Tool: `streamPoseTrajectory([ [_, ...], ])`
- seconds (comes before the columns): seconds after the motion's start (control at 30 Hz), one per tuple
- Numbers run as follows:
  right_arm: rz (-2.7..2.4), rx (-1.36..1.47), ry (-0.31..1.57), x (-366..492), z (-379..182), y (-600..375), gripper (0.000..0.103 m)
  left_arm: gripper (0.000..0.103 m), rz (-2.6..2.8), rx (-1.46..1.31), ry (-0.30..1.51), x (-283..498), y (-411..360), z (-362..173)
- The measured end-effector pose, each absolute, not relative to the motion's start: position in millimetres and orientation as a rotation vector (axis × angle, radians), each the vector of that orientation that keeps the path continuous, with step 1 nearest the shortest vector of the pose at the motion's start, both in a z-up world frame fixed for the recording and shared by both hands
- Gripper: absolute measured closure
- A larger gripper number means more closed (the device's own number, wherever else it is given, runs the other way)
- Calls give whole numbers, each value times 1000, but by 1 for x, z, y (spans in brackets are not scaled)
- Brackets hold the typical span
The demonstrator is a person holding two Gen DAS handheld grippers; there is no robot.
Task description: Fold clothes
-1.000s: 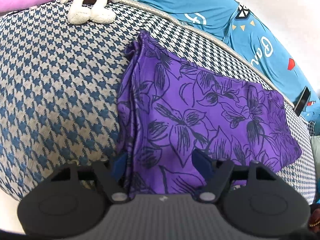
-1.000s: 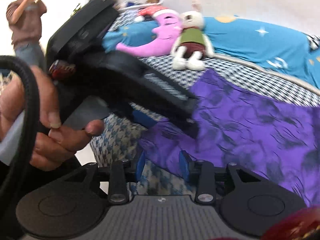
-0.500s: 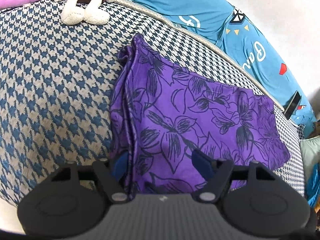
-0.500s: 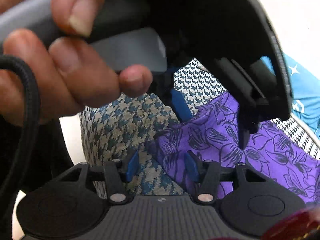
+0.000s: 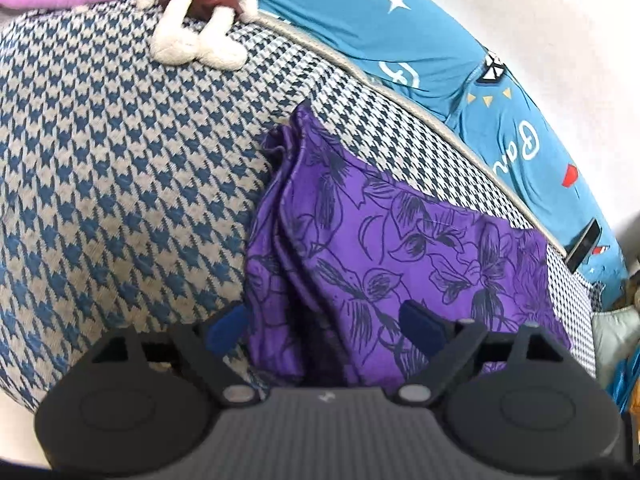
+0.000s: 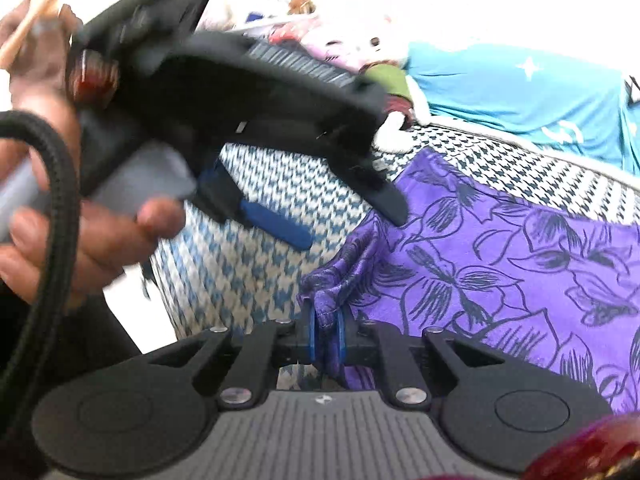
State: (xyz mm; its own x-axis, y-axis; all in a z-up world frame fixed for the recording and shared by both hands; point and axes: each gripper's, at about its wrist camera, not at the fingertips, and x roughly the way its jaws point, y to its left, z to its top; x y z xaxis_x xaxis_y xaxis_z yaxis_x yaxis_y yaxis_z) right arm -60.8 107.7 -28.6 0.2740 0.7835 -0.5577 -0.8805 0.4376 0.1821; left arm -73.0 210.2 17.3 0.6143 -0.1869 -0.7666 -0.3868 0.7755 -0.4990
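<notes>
I am in a bedroom at home.
I see a blue-and-white checked bed cover (image 5: 120, 168), a white soft toy rabbit (image 5: 196, 36) and a blue star-printed blanket (image 5: 384, 28).

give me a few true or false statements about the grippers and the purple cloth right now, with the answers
1. The right gripper is shut on a bunched corner of the purple floral cloth. True.
2. The left gripper is clamped on the cloth. False: its fingers stand wide apart, and the cloth's near edge lies between them, ungripped.
3. The cloth lies on a houndstooth blanket. True.
4. The plush toy sits on top of the purple cloth. False: it rests farther back on the blanket, apart from the cloth.
5. A phone lies on the teal sheet beyond the blanket. True.
</notes>
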Motion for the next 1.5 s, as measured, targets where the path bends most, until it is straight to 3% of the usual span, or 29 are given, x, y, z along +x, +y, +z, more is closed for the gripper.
streamPoseTrajectory([
  [0.1, 1128, -99, 659, -51, -23, 101, 91, 8, 112, -728, 937, -70, 208, 13],
  [0.23, 1138, -69, 667, -50, -21, 101, 91, 10, 71, -716, 954, -63, 201, 10],
  [0.37, 1135, -136, 638, -56, -17, 106, 89, 33, 23, -723, 941, -58, 196, 9],
  [0.43, 1127, -196, 596, -60, -18, 110, 87, 36, 15, -725, 930, -58, 195, 11],
  [0.6, 1111, -279, 541, -72, -20, 119, 59, 37, 17, -726, 924, -59, 195, 14],
  [0.8, 1052, -375, 496, -79, -25, 136, 56, 39, 23, -741, 924, -59, 194, 14],
  [0.93, 1005, -437, 467, -79, -28, 148, 57, 39, 22, -741, 927, -59, 194, 12],
  [1.03, 984, -431, 473, -76, -29, 150, 82, 39, 21, -742, 928, -57, 195, 11],
  [1.13, 977, -393, 473, -73, -26, 142, 90, 36, 40, -744, 928, -55, 199, 9],
  [1.2, 970, -372, 473, -71, -23, 137, 92, 26, 63, -747, 928, -52, 203, 7],
  [1.5, 1017, -359, 448, -73, -9, 120, 92, 7, 93, -801, 874, -23, 227, 0],
])
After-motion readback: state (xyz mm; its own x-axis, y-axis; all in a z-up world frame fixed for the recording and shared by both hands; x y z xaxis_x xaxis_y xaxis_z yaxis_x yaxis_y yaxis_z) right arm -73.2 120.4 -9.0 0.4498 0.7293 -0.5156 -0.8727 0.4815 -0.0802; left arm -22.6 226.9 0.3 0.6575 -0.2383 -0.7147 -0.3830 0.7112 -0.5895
